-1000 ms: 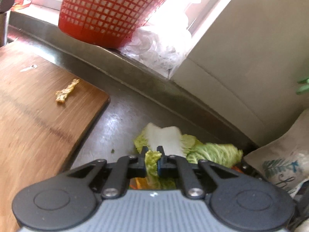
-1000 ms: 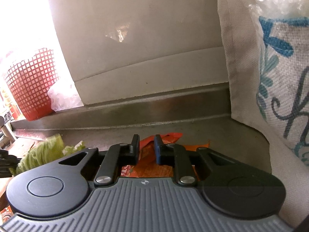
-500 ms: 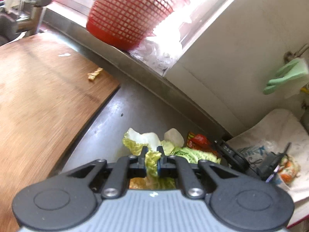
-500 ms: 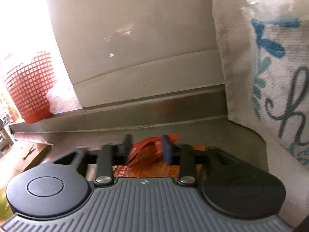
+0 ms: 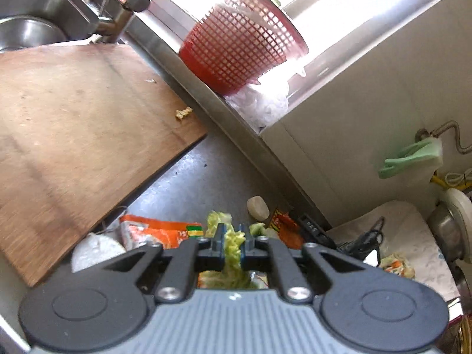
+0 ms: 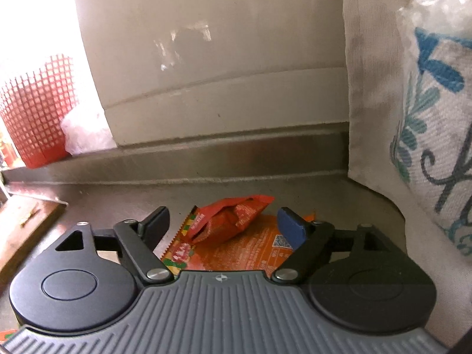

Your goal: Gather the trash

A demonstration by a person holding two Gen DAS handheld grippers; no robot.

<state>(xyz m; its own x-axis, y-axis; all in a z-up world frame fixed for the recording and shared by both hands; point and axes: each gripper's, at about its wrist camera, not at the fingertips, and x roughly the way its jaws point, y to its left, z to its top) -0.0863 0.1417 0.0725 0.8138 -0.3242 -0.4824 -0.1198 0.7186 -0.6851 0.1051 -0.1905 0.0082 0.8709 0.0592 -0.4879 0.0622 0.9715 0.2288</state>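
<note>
Left wrist view: the left gripper (image 5: 233, 243) is clamped on a cabbage leaf (image 5: 234, 246), whose long axis runs back toward the camera, above the steel counter (image 5: 200, 183) just right of the wooden cutting board (image 5: 73, 135).

Right wrist view: the right gripper (image 6: 224, 221) is opening wide; a crumpled red wrapper (image 6: 233, 216) lies loose between the jaws, its long axis slanting up to the right, atop a flat orange packet (image 6: 236, 253), well right of that board.
</note>
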